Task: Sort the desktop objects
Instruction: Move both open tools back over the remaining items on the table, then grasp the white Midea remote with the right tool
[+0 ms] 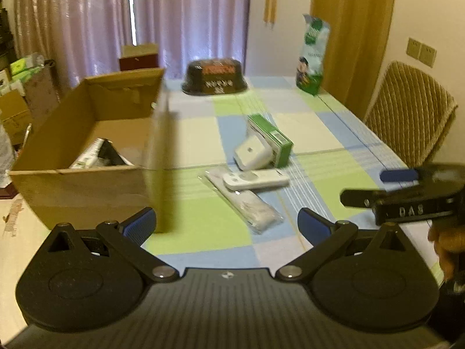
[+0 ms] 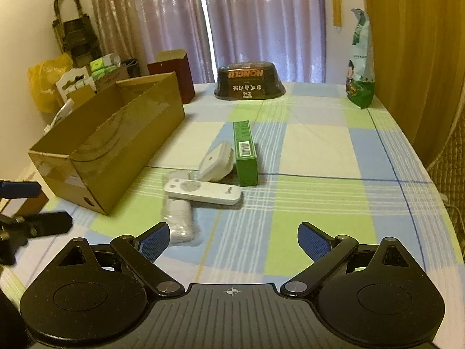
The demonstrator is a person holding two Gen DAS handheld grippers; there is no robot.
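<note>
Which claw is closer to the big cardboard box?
The left claw. It is open right beside the cardboard box, at the near corner. The right claw, also open, is further right, with the white remote ahead of it.

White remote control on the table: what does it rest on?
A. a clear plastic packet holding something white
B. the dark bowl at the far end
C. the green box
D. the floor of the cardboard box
A. In the right wrist view the remote control lies across the top end of a clear plastic packet, apart from the green box behind it, and outside the cardboard box.
</note>
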